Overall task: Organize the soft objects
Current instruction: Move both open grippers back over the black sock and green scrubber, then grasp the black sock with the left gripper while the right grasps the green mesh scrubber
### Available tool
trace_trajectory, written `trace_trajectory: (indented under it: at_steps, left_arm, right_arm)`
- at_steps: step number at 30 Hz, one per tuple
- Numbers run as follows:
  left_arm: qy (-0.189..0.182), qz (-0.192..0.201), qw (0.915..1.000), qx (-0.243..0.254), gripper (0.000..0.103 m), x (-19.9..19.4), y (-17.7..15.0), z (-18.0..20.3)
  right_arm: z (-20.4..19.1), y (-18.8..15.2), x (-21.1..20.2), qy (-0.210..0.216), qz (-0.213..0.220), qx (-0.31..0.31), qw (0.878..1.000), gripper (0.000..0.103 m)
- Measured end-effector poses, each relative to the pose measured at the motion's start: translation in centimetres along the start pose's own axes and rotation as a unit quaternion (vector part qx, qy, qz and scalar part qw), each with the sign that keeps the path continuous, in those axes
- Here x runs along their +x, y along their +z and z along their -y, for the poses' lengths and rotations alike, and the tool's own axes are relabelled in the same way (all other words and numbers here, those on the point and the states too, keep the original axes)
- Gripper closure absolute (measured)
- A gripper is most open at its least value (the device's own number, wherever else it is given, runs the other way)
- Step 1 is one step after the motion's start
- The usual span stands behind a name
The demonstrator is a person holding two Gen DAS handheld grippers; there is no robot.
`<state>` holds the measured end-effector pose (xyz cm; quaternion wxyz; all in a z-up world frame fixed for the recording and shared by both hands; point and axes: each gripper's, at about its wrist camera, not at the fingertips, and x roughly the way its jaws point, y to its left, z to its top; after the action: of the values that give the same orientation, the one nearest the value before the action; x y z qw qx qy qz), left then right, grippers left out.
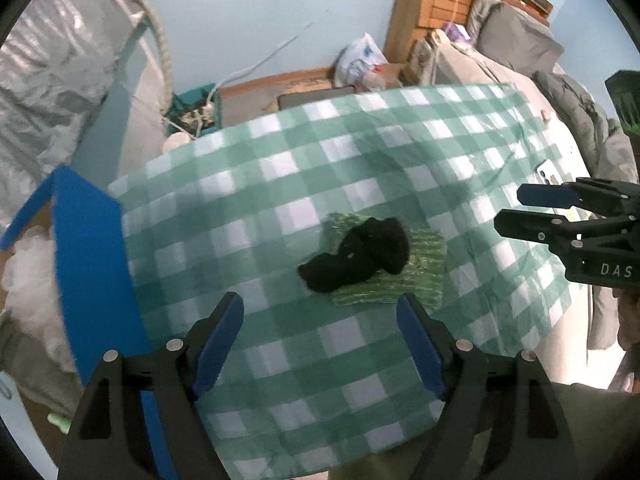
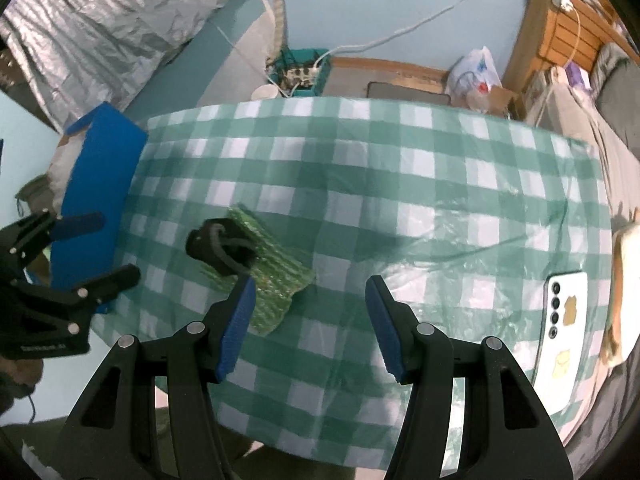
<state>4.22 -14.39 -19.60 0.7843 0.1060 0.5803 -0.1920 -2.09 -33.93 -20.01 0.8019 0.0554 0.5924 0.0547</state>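
Note:
A black soft bundle [image 1: 356, 254] lies on a green knitted cloth [image 1: 424, 276] on the green-and-white checked tablecloth [image 1: 280, 184]. Both show in the right wrist view too: the black bundle [image 2: 218, 246] on the green cloth [image 2: 276, 276], left of centre. My left gripper [image 1: 320, 336] is open and empty, just short of the pile. My right gripper [image 2: 310, 318] is open and empty, to the right of the pile; it also shows in the left wrist view [image 1: 508, 208]. The left gripper appears at the left edge of the right wrist view [image 2: 114, 244].
A blue-lidded box [image 1: 92, 256] holding white fluffy stuffing [image 1: 32, 276] stands at the table's left edge. A white phone [image 2: 566, 324] lies on the cloth at the right. Bedding [image 1: 516, 36] and a wooden headboard [image 1: 440, 0] lie beyond. A power strip basket [image 2: 302, 70] sits on the floor.

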Motion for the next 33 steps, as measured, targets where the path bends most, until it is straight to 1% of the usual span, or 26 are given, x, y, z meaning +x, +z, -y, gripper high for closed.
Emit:
trace_trajectory:
  at_steps: [7, 11, 14, 17, 25, 26, 28, 29, 31, 32, 33]
  left_arm:
    - [-0.006, -0.007, 0.9996, 0.026, 0.022, 2.2, 0.8, 1.5]
    - [-0.006, -0.018, 0.9992, 0.035, 0.022, 3.8, 1.4, 1.9]
    - [-0.015, -0.023, 0.9987, 0.043, 0.022, 4.6, 1.6, 2.2]
    - [-0.014, -0.030, 0.9980, 0.054, 0.022, 5.5, 1.8, 2.6]
    - [-0.024, -0.044, 0.9981, 0.036, 0.022, 7.1, 2.5, 2.2]
    - [-0.025, -0.046, 0.9981, 0.034, 0.023, 7.2, 2.6, 2.1]
    - [-0.032, -0.051, 0.9978, 0.030, 0.034, 7.4, 2.6, 1.9]
    - [-0.036, -0.055, 0.9974, 0.029, 0.045, 7.5, 2.6, 1.8]
    - [-0.036, -0.060, 0.9971, 0.028, 0.050, 7.5, 2.5, 1.6]
    - [-0.037, -0.056, 0.9974, 0.027, 0.055, 7.4, 2.4, 1.5]
    - [-0.038, -0.052, 0.9976, 0.026, 0.057, 7.1, 2.4, 1.4]
  right_arm:
    - [0.8, -0.3, 1.6, 0.003, -0.007, 0.010, 1.000, 0.046]
    - [1.1, -0.3, 2.3, -0.001, -0.014, 0.017, 1.000, 0.046]
    - [1.3, -0.2, 2.6, -0.002, -0.019, 0.021, 1.000, 0.046]
    - [1.6, -0.2, 2.8, -0.005, -0.021, 0.025, 0.999, 0.046]
    - [1.5, 0.0, 3.0, -0.007, -0.023, 0.026, 0.999, 0.046]
    - [1.4, 0.0, 3.0, -0.007, -0.024, 0.024, 0.999, 0.046]
    - [1.1, 0.1, 3.1, -0.006, -0.025, 0.020, 0.999, 0.046]
    - [1.0, 0.1, 3.2, -0.006, -0.026, 0.018, 0.999, 0.046]
    - [0.6, 0.1, 3.4, -0.004, -0.028, 0.013, 1.000, 0.046]
    - [0.5, 0.2, 3.5, -0.003, -0.029, 0.011, 1.000, 0.046]
    - [0.3, 0.2, 3.6, 0.000, -0.031, 0.009, 0.999, 0.046]
